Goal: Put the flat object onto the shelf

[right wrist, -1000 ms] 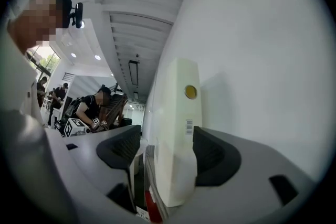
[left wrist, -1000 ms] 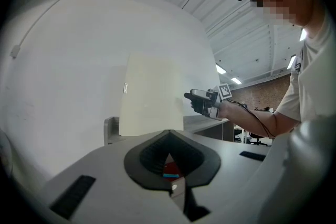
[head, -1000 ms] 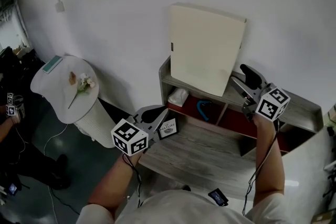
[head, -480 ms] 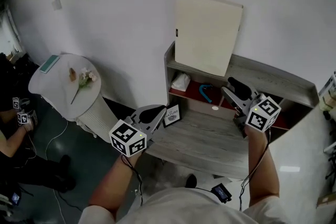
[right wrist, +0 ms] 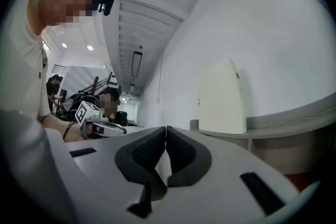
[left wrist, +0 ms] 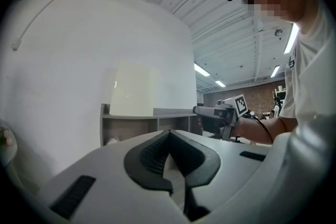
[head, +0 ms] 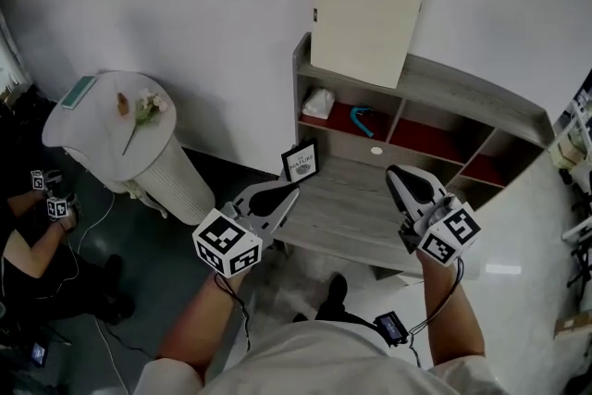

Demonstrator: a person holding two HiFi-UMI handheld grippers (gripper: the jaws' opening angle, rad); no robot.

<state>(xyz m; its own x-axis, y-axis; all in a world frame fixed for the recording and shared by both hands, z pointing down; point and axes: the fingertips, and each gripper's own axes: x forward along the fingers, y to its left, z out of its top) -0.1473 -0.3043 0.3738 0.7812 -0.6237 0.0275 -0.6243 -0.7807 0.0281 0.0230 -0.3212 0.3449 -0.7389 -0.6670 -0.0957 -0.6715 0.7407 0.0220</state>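
The flat object, a cream panel [head: 365,18], stands on top of the grey shelf unit [head: 462,97] and leans against the white wall. It also shows in the left gripper view as a pale panel [left wrist: 132,94] and in the right gripper view [right wrist: 221,97]. My right gripper [head: 394,173] hangs over the lower desk board, well away from the panel, shut with nothing between its jaws [right wrist: 166,130]. My left gripper [head: 292,191] is at the board's left edge, also shut and empty [left wrist: 169,134].
A small framed picture [head: 301,162] stands on the lower board [head: 351,213]. A white cloth [head: 317,102] and a blue object [head: 361,118] lie in red-backed compartments. A round white table [head: 88,139] with a flower stands left; a person [head: 32,236] sits beyond it.
My right gripper has pulled back from the panel's lower right corner toward me, and its jaws went from open to shut. The panel stays leaning on the shelf. My left gripper barely moved.
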